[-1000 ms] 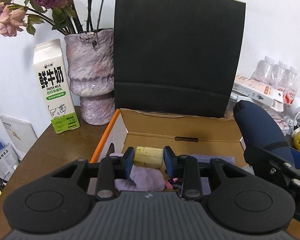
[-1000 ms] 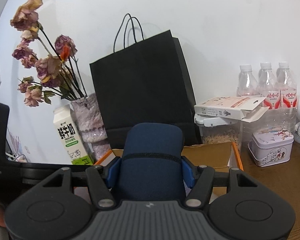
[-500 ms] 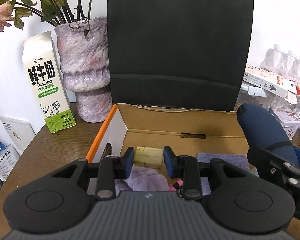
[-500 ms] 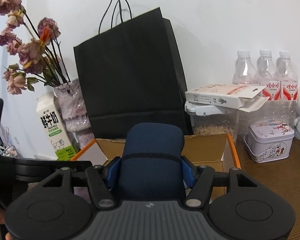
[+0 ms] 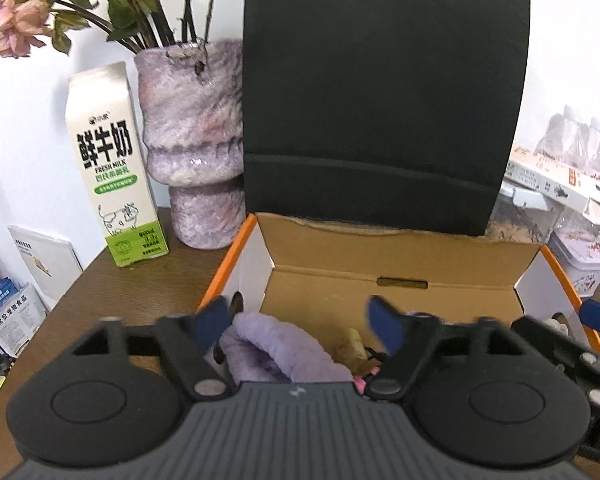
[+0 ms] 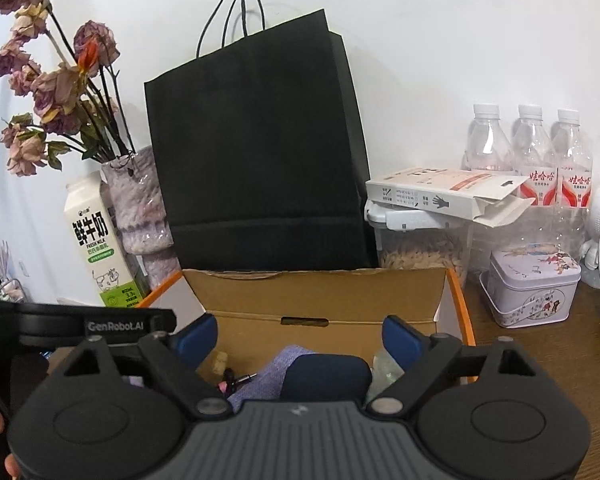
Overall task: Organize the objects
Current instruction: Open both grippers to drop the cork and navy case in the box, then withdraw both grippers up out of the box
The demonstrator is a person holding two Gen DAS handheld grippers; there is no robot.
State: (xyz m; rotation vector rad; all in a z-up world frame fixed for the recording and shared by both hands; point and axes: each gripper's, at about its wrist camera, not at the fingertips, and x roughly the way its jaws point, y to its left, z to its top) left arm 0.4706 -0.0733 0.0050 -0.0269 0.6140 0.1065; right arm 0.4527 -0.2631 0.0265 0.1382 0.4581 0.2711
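Ahead of the left tongs (image 5: 300, 320) lies an open cardboard box (image 5: 396, 256) holding a plush cloth (image 5: 284, 352). Behind the box stands a paper bag (image 5: 380, 120); left of the bag a vase (image 5: 196, 140), then a milk carton (image 5: 112, 164). Right of the right tongs (image 6: 300, 340), a tin (image 6: 534, 286) sits on the surface (image 6: 560, 360).

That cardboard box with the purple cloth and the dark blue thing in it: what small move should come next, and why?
Probably lift both grippers straight up out of the cardboard box. The right gripper has its jaws wide open, with the dark blue case lying below them among the box's contents. The left gripper is open too, over the purple cloth. Neither holds anything, so backing out seems the natural step.
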